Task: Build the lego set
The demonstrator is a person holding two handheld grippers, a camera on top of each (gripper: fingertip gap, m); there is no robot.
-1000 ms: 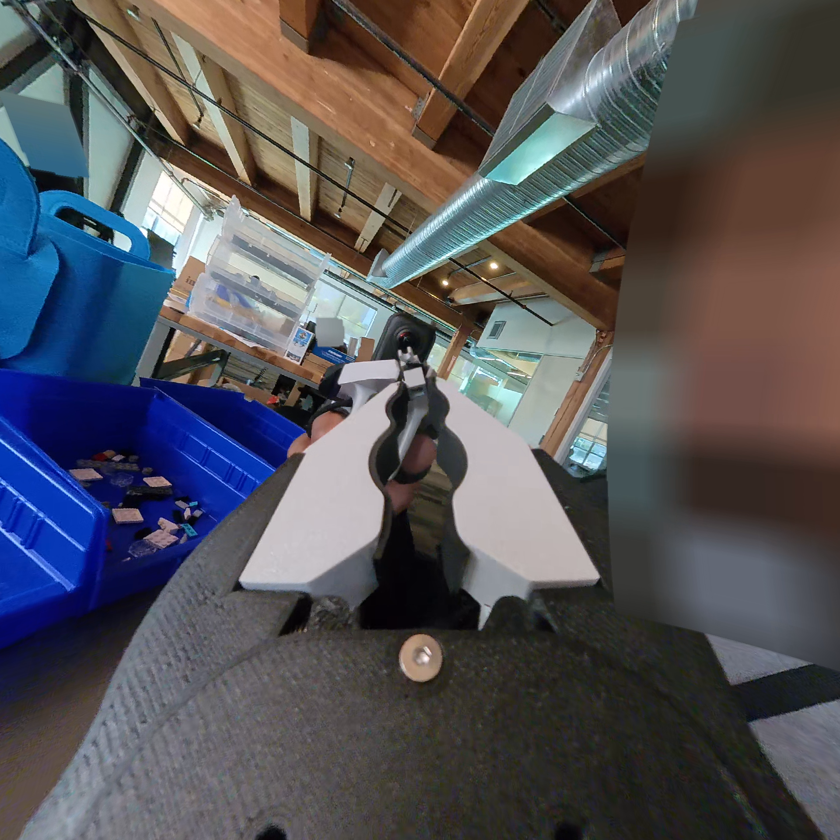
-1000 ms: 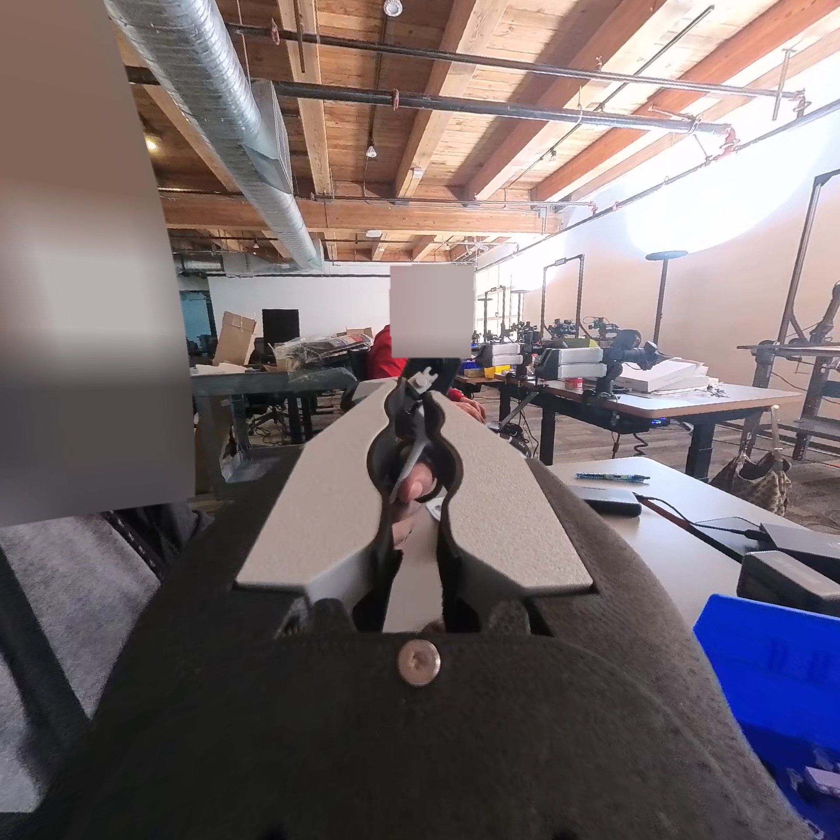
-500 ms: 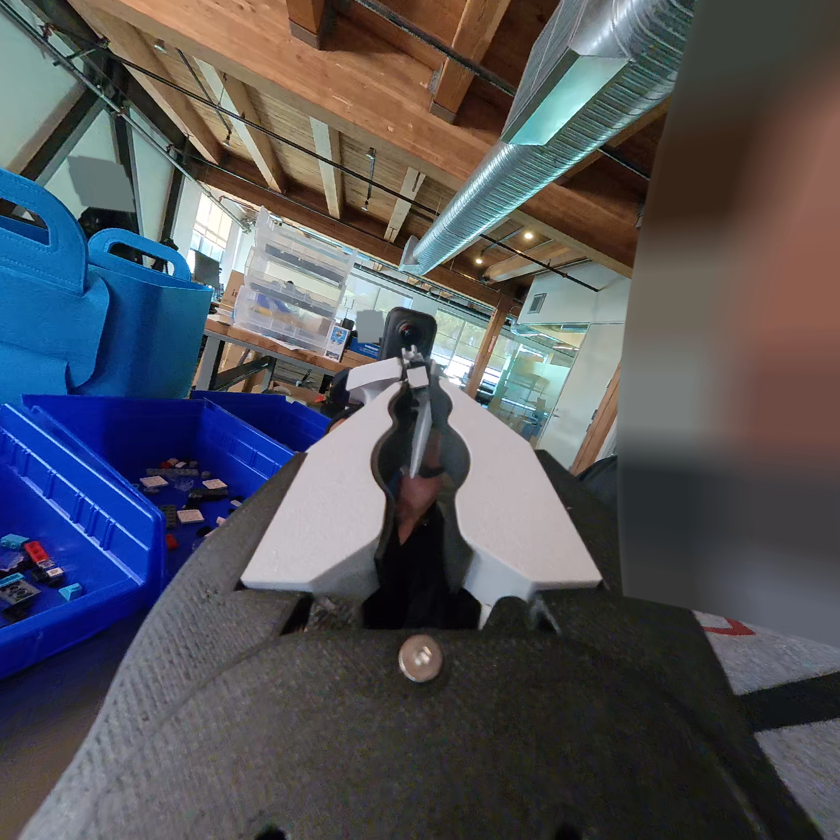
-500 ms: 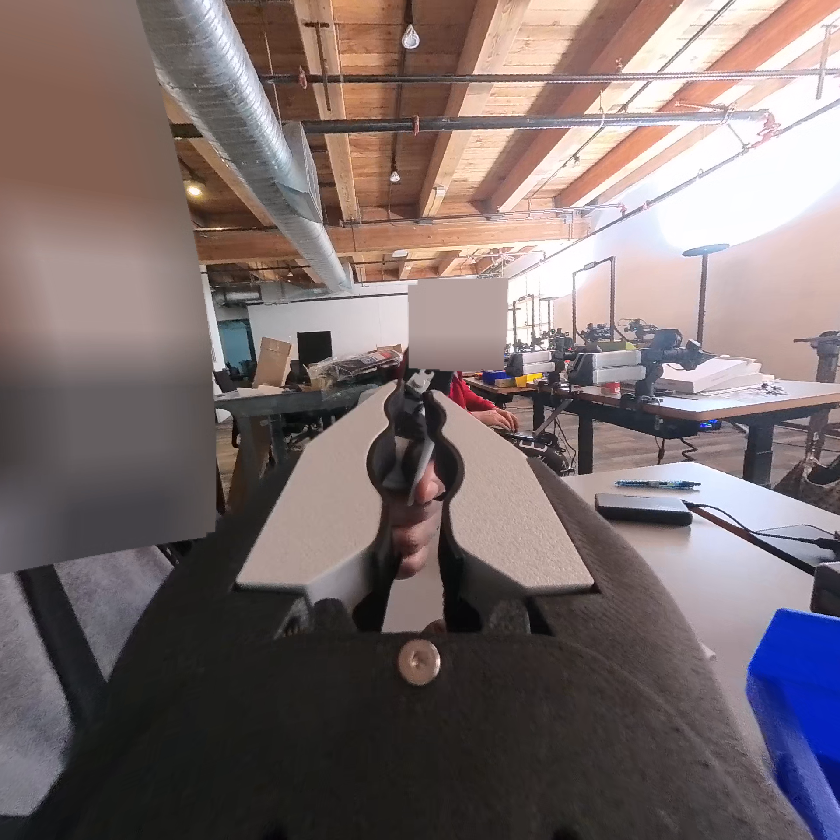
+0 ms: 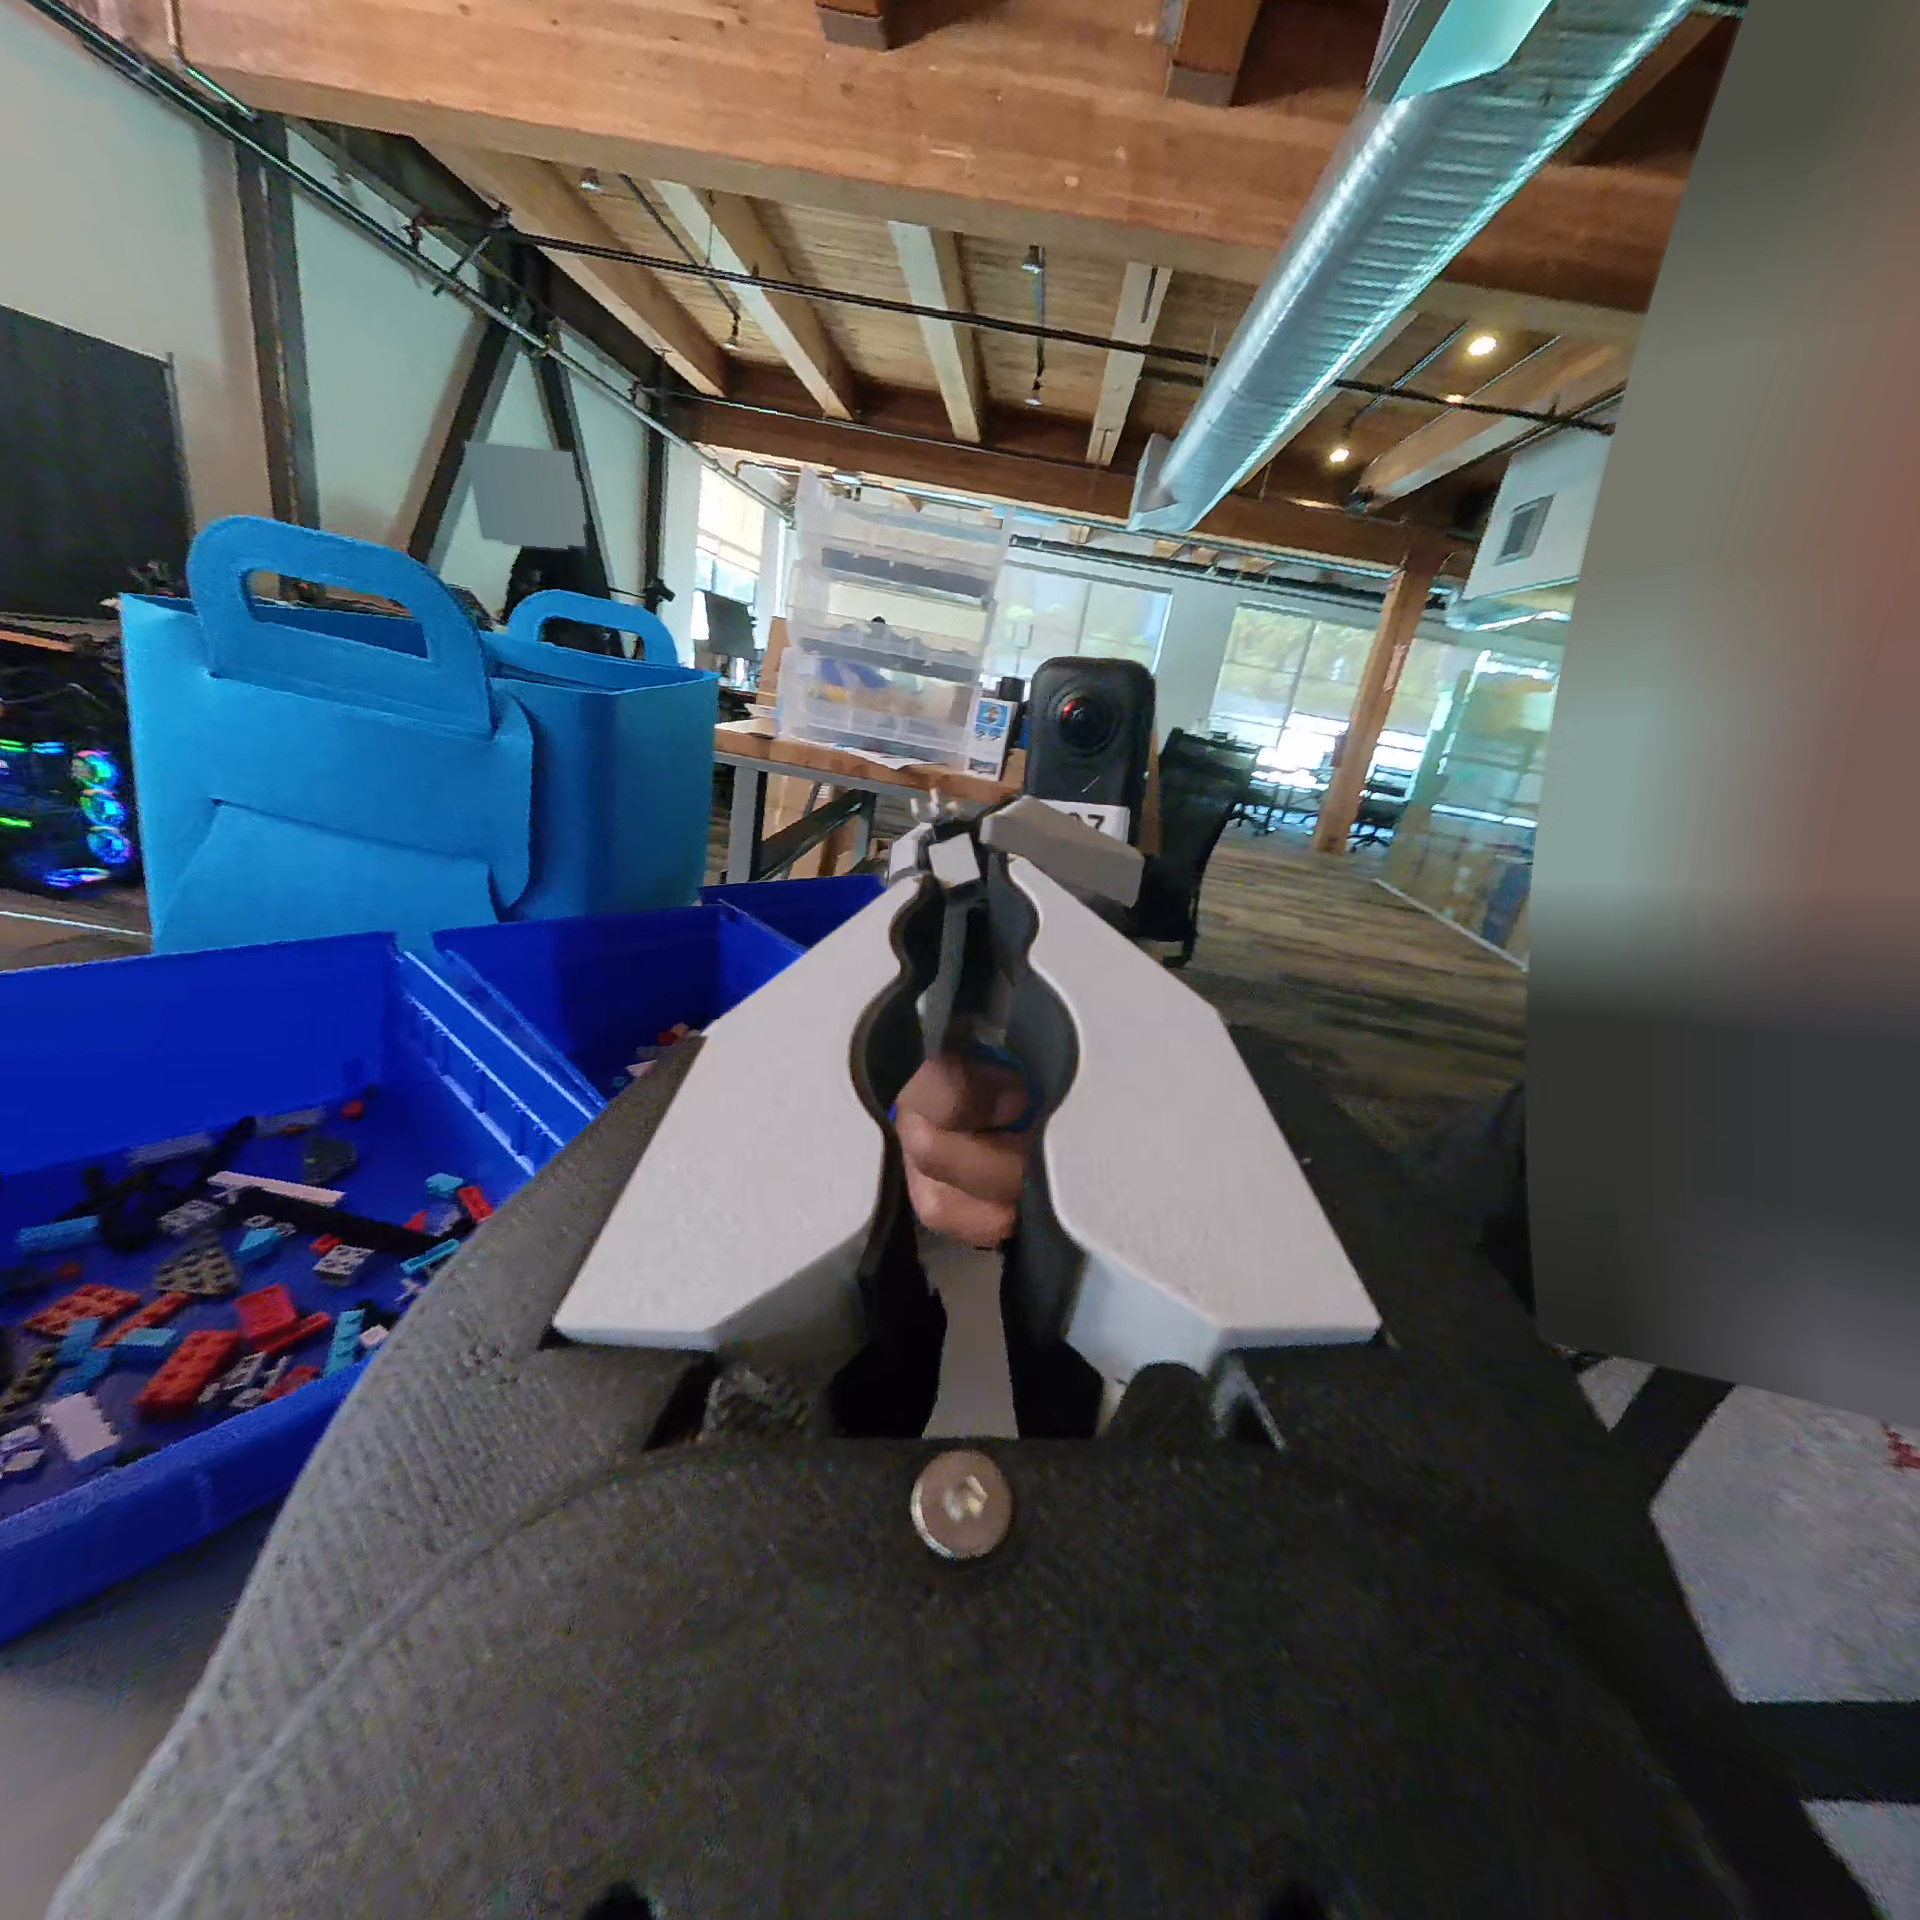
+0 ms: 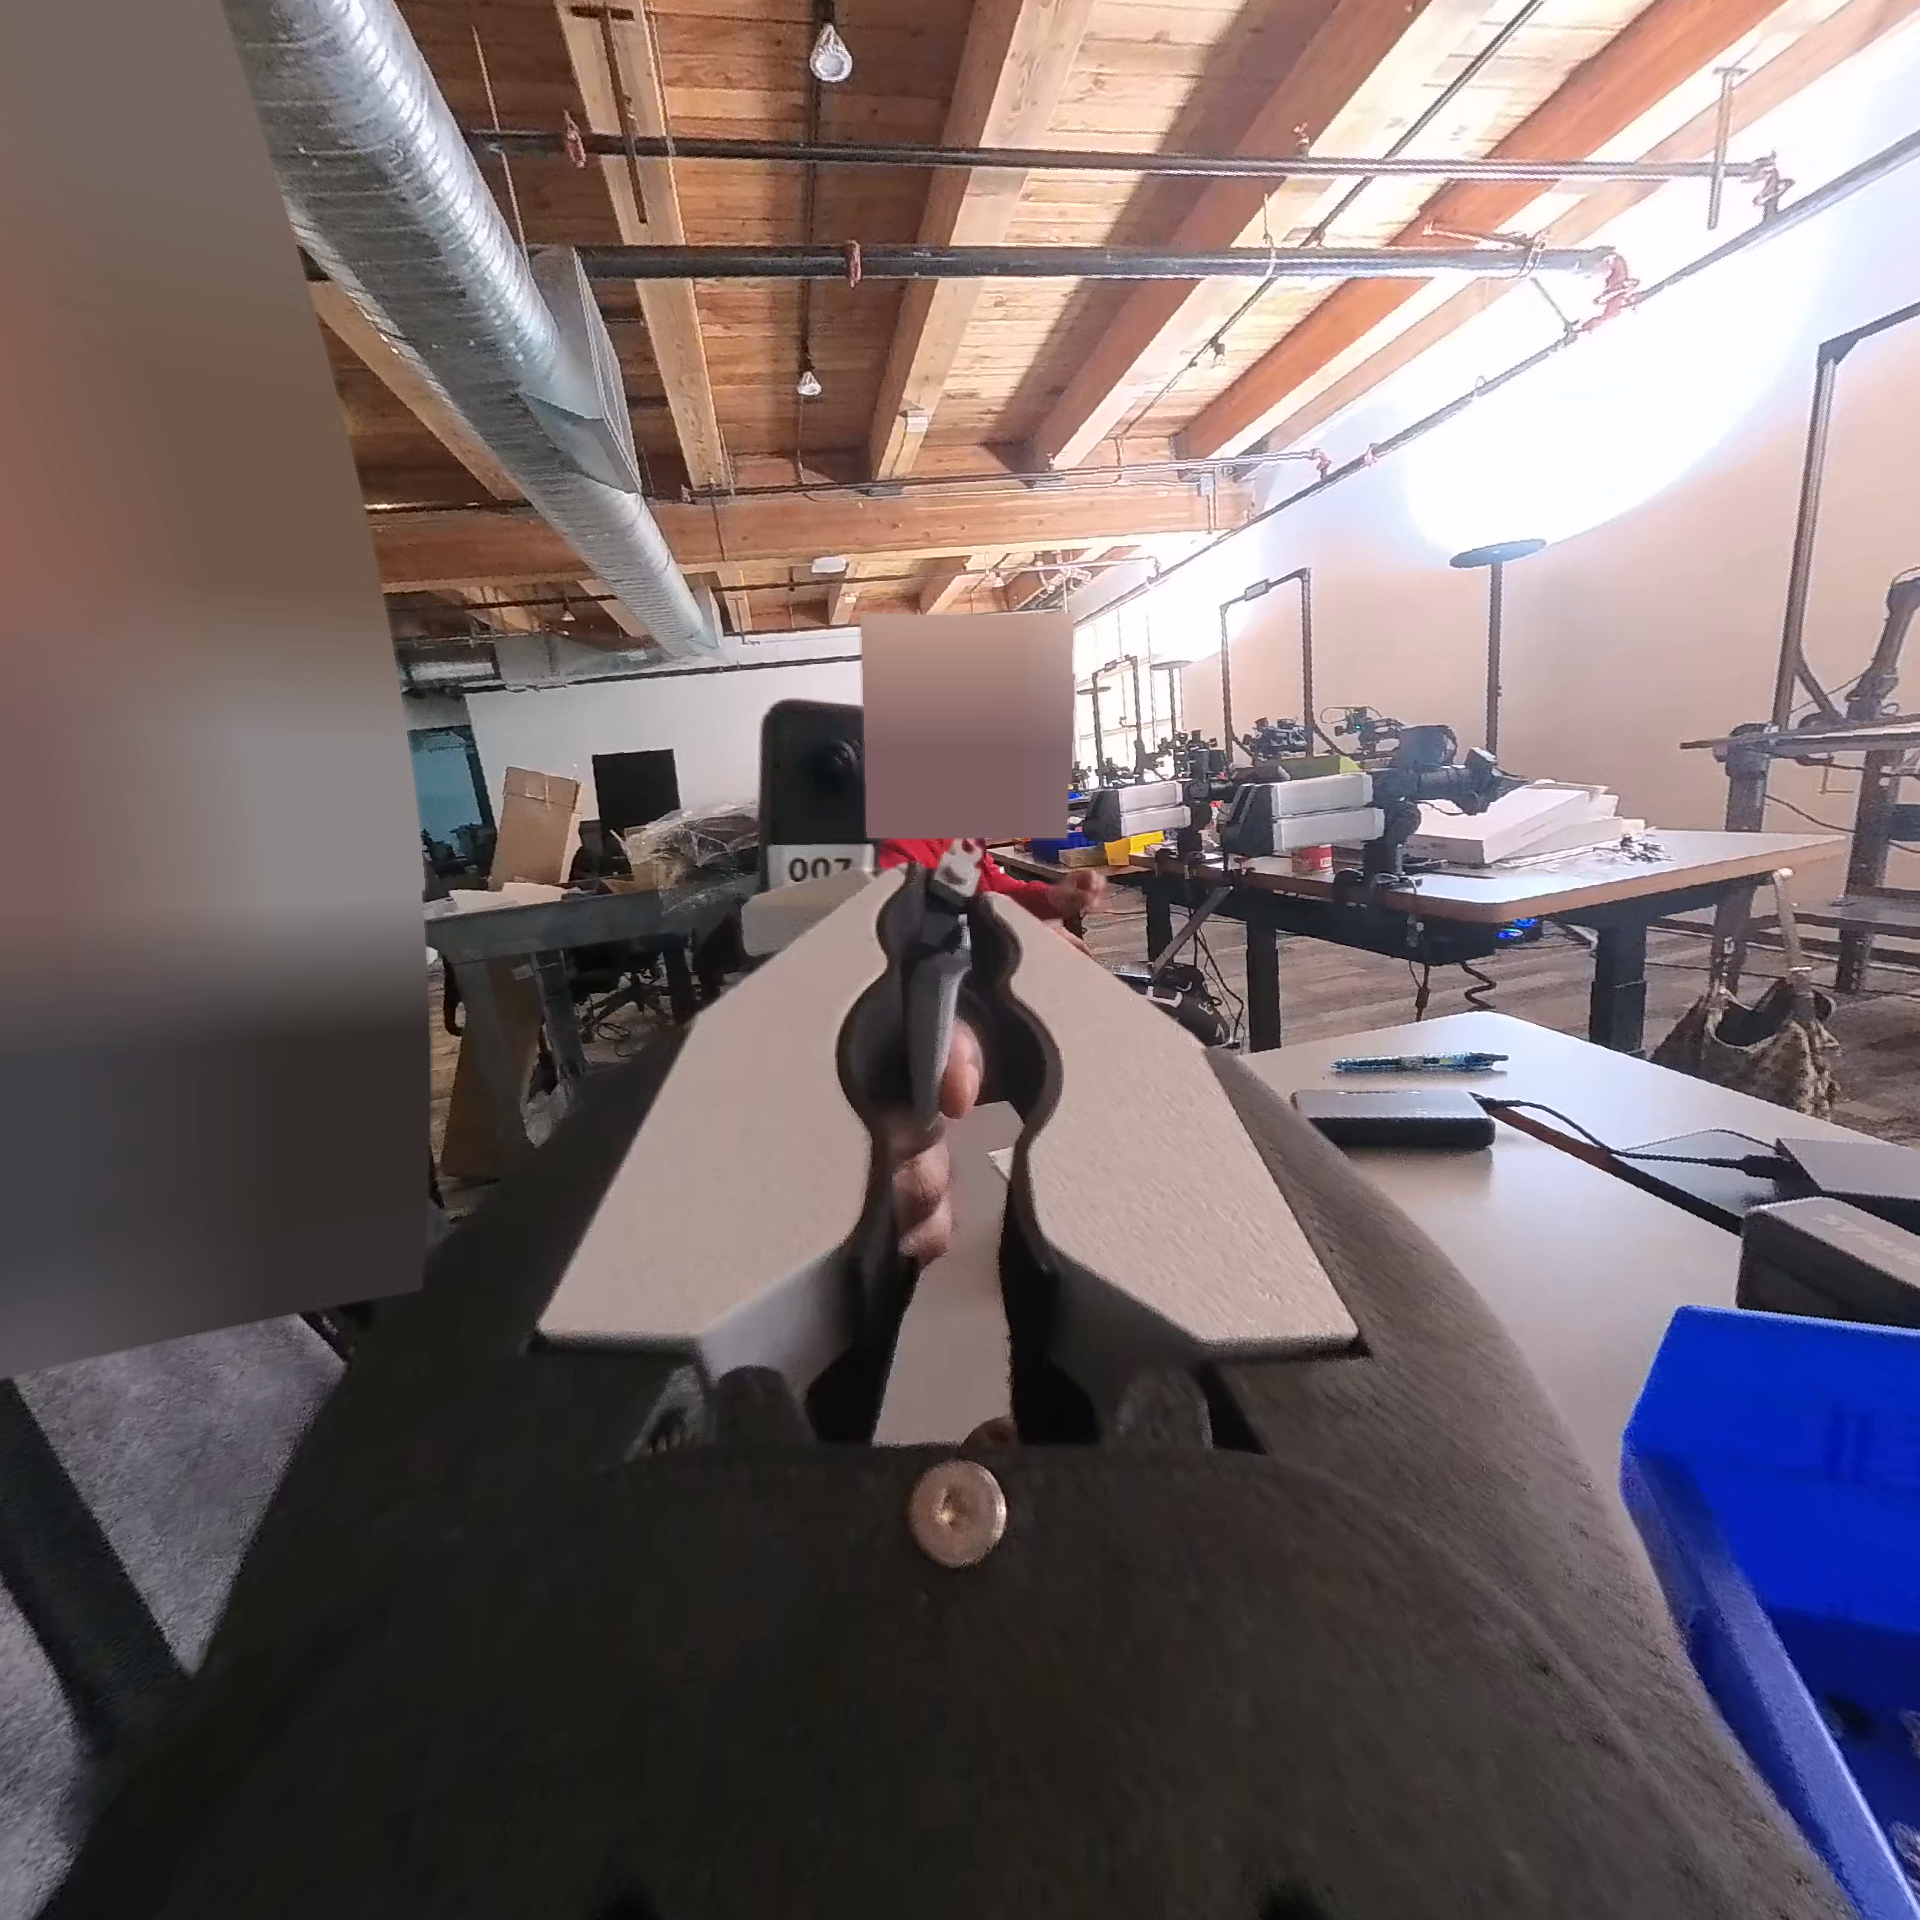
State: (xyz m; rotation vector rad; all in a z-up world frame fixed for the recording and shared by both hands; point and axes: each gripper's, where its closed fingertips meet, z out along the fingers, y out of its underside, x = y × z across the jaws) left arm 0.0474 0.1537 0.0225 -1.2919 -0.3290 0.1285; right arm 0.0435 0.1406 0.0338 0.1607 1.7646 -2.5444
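In the left wrist view my left gripper (image 5: 958, 868) is shut on a thin dark grey lego piece (image 5: 948, 977) with a small light grey part at its tip. In the right wrist view my right gripper (image 6: 948, 891) is shut on a dark grey lego piece (image 6: 928, 1003) with a small white and red part at the tip. The two grippers face each other tip to tip, raised above the table. The right gripper (image 5: 1060, 847) and its camera show just beyond the left one. A hand (image 5: 961, 1153) shows through the gap between the jaws. Whether both hold one assembly is unclear.
A blue bin (image 5: 94, 1049) with several loose red, blue, grey and black lego pieces sits at the left, a second blue bin (image 5: 665, 935) behind it, and blue felt bags (image 5: 343, 769) beyond. In the right wrist view a blue bin (image 6: 1787, 1558), a black device (image 6: 1392, 1117) and a pen (image 6: 1418, 1062) lie on the table (image 6: 1558, 1236). The grippers are tip to tip, or close to it.
Both grippers have tilted down from the ceiling toward level, staying shut and tip to tip. More of the bins and table shows now.
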